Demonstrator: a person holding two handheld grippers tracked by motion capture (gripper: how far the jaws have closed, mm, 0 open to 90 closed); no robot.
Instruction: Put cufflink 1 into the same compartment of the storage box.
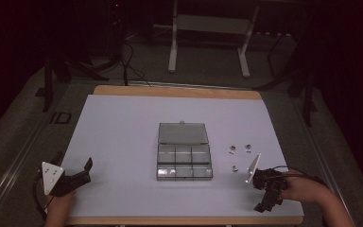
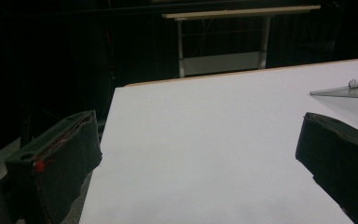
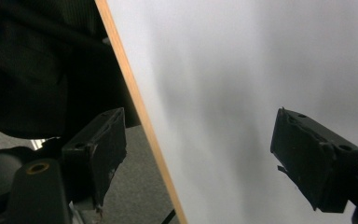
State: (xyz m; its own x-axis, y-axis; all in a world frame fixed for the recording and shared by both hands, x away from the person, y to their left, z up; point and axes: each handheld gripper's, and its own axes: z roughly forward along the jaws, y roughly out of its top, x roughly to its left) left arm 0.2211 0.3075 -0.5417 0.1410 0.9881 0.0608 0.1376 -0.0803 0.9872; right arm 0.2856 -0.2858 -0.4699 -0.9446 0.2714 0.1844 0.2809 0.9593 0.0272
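High view: I've got the left gripper (image 1: 86,171) low at the near-left corner of the white surface (image 1: 123,127), jaws spread wide, nothing between them. Right gripper (image 1: 263,201) sits at the near-right edge, tipped down toward the surface's front lip, jaws also wide apart & empty. Clear plastic box (image 1: 184,161) lies mid-surface, lid (image 1: 183,133) flipped open & flat toward the far side, compartments showing. Three small metal bits (image 1: 239,155) rest just right of the box, w/ the right gripper near them, not touching. Left gripper view: bare white surface between my jaws, box lid edge (image 2: 349,90) peeking in at right. Right gripper view: wooden edge (image 3: 140,112) of the surface runs between the jaws, floor beyond.
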